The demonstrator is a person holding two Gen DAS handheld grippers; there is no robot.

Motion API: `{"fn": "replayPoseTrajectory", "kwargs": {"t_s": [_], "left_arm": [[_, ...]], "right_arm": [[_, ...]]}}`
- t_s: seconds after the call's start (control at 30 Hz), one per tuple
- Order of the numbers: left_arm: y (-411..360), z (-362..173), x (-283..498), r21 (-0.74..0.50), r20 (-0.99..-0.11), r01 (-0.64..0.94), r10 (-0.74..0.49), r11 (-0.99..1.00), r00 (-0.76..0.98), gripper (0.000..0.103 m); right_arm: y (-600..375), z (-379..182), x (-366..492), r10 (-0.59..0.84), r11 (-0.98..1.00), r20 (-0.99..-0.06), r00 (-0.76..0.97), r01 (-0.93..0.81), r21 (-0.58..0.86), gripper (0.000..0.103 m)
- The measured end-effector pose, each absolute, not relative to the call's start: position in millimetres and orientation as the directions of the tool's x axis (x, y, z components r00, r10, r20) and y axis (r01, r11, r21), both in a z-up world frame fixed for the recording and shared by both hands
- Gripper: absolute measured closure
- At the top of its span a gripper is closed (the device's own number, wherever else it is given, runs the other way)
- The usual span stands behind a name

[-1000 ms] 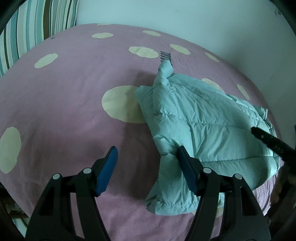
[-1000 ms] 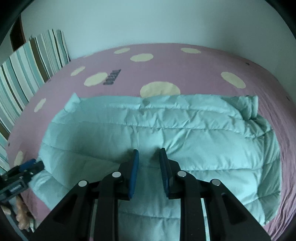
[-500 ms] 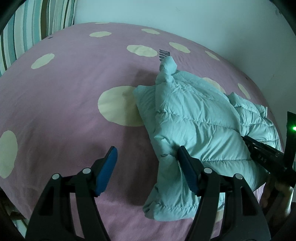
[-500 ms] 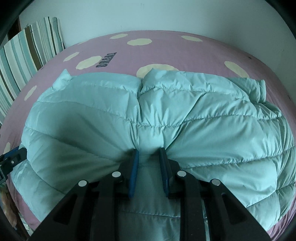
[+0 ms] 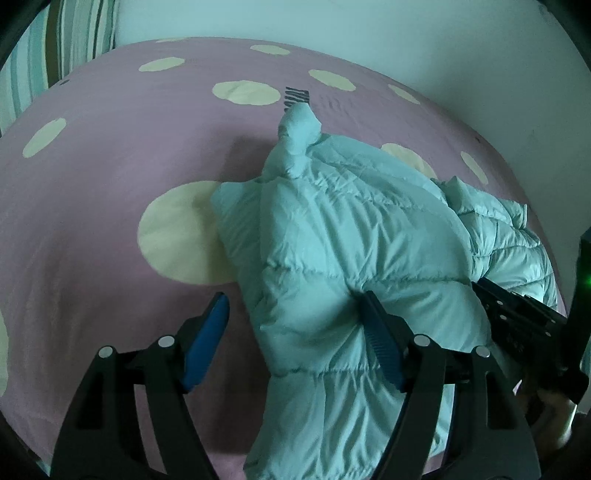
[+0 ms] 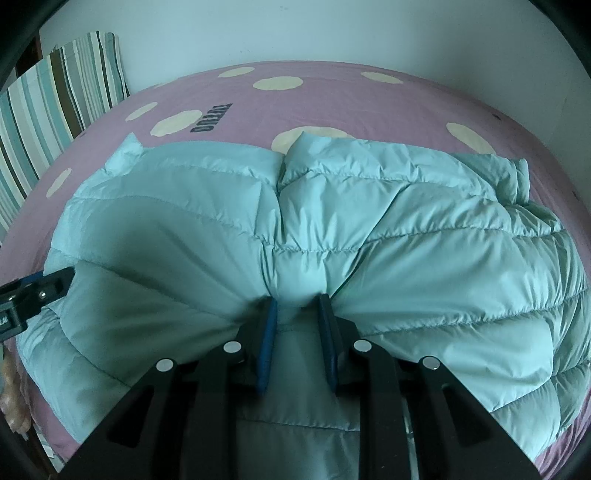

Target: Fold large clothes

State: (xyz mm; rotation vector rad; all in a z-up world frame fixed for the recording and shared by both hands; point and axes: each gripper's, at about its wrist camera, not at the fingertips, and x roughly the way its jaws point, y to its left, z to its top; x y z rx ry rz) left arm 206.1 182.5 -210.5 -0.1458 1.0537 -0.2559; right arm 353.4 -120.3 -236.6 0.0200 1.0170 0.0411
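Note:
A light teal quilted puffer jacket point(image 5: 354, 236) lies on a pink bed with pale yellow dots point(image 5: 110, 155). My left gripper point(image 5: 295, 314) is open at the jacket's near left edge, with the edge between its blue pads. My right gripper point(image 6: 297, 306) is shut on a bunched fold of the jacket point(image 6: 369, 221) at its near side and holds the fold lifted, so the jacket bulges up. The right gripper's body also shows at the right edge of the left wrist view point(image 5: 517, 317).
A striped pillow point(image 6: 55, 103) leans at the bed's far left. A white wall point(image 6: 295, 29) runs behind the bed. Dark printed lettering point(image 6: 212, 120) sits on the sheet beyond the jacket. The left gripper's tip shows at the left edge of the right wrist view point(image 6: 33, 295).
The right gripper has lifted and pushed the gripped fold forward, so the jacket bulges higher. The left gripper has moved in towards the jacket's edge.

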Motion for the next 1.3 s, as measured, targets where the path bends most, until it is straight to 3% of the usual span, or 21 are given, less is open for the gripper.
{"fn": "replayPoseTrajectory", "kwargs": {"t_s": [0.23,0.43,0.53,0.6,0.7,1.3], "left_arm": [[166.3,-222.5,219.7,-0.249,-0.86,0.166,-0.296,0.954,0.415,0.031],[152.7,-228.6,226.8,-0.253,-0.874,0.19,-0.309,0.949,0.375,0.044],[146.5,-229.9,229.4,-0.248,-0.879,0.201,-0.307,0.948,0.365,0.06],[142.0,-227.9,228.7,-0.241,-0.88,0.216,-0.307,0.946,0.362,0.077],[136.3,-222.9,228.5,-0.243,-0.877,0.219,-0.311,0.945,0.367,0.087],[103.4,-172.1,214.1,-0.219,-0.831,0.277,-0.328,0.935,0.449,0.093]], "right_arm": [[-117.0,-238.2,352.1,0.031,0.999,-0.847,0.531,-0.021,0.024,0.08],[-117.2,-238.8,352.1,0.026,1.0,-0.845,0.534,-0.018,0.019,0.08],[-115.2,-239.5,351.8,0.023,1.0,-0.844,0.536,-0.014,0.018,0.08],[-115.2,-239.6,351.7,0.024,1.0,-0.843,0.537,-0.013,0.02,0.08],[-115.6,-239.8,351.5,0.024,1.0,-0.843,0.537,-0.014,0.019,0.08],[-114.0,-239.7,350.1,0.017,1.0,-0.837,0.546,-0.015,0.01,0.08]]}}
